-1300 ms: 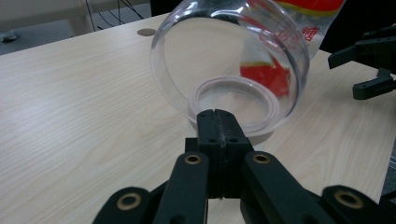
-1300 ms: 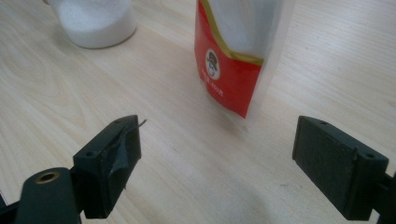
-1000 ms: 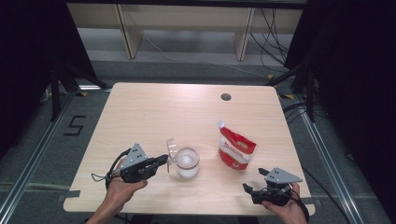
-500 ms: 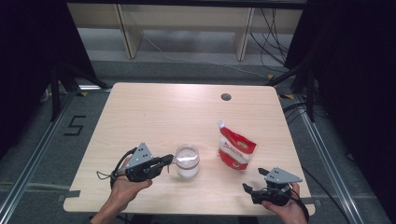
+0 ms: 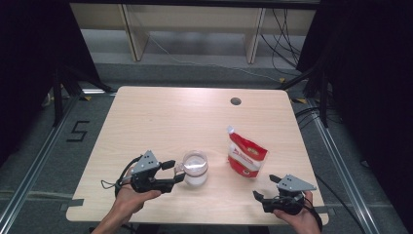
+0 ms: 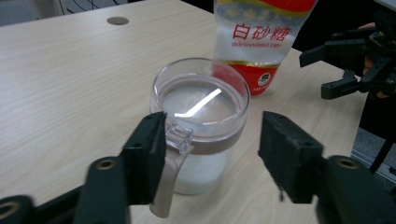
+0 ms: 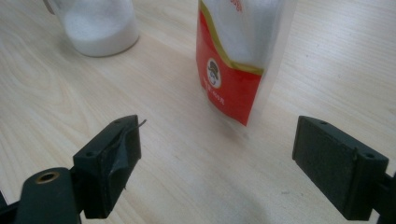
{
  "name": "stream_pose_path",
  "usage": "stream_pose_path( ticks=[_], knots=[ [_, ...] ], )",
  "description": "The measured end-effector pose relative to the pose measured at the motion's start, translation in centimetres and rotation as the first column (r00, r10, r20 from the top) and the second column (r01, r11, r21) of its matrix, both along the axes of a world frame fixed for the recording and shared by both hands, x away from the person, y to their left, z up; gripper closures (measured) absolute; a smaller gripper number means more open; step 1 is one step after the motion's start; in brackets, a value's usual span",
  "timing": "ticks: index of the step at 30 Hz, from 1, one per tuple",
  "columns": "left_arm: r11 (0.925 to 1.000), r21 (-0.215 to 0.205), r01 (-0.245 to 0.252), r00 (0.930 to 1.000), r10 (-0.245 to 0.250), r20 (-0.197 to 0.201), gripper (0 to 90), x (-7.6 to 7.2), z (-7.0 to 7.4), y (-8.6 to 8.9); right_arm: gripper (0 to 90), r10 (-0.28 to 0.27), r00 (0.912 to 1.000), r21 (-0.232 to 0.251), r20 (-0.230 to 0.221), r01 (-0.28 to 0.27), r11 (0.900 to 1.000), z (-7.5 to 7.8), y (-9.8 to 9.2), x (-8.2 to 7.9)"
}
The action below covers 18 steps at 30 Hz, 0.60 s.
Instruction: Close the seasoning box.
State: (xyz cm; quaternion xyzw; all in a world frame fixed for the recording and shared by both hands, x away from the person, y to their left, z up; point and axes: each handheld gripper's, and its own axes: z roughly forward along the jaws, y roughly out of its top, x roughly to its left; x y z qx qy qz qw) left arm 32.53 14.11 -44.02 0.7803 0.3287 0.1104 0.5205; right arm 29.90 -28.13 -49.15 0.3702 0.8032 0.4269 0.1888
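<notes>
A clear jar (image 5: 196, 168) of white sugar stands near the table's front, its lid down; it is close up in the left gripper view (image 6: 201, 107). My left gripper (image 5: 174, 170) is at the jar's left side. Its jaws have just been opening and stand apart (image 6: 217, 154), with the lid's tab and the jar's handle beside one jaw and no pad pressing. A red and white sugar pouch (image 5: 246, 157) stands to the jar's right (image 7: 233, 56). My right gripper (image 5: 264, 187) is open near the front right edge, short of the pouch (image 7: 217, 163).
The wooden table (image 5: 160, 122) has a round cable hole (image 5: 235, 101) at the back. Its front edge runs just under both hands. Shelving and cables lie on the floor beyond the table.
The jar's lid stood flipped up a second ago and now lies down on the jar. My left jaws, shut then, have parted. The right gripper has not moved.
</notes>
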Motion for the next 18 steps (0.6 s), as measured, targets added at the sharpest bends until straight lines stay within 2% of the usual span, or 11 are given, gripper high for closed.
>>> stream_pose_path(
  ticks=[1,4,9,11,12,14,18],
  knots=[
    [1.0000,-0.006,0.007,1.0000,-0.007,-0.005,32.8,0.1,-0.2,0.0,16.1,0.001,1.0000,0.000,0.002,-0.001,1.000,0.0,0.0,0.0],
    [0.9999,0.014,0.005,0.9999,-0.005,-0.014,27.6,-0.2,-0.6,0.1,16.1,-0.011,0.9999,0.006,0.000,0.011,1.000,0.0,0.0,-0.1],
    [0.9998,0.020,0.001,0.9998,-0.001,-0.021,21.9,-0.6,-1.2,0.4,16.0,-0.007,0.9999,0.005,0.008,0.007,1.000,0.0,0.0,0.0],
    [0.9997,0.022,0.006,0.9997,-0.006,-0.025,20.7,-0.7,-1.5,0.6,16.1,-0.012,0.9999,0.007,-0.004,0.012,1.000,0.1,0.0,-0.1],
    [0.9996,0.026,0.004,0.9997,-0.004,-0.024,20.0,-0.8,-1.6,0.7,16.0,-0.007,0.9999,0.003,0.012,0.007,1.000,0.0,0.0,0.0],
    [0.9993,0.036,-0.007,0.9997,0.008,-0.025,18.9,-1.2,-1.9,1.0,16.0,0.008,1.0000,0.005,0.005,-0.008,1.000,0.0,0.0,0.1],
    [0.9996,0.026,-0.005,0.9995,0.006,-0.030,15.3,-1.5,-2.4,1.5,15.8,-0.016,0.9999,0.016,0.003,0.016,1.000,0.0,0.0,-0.1]
  ],
)
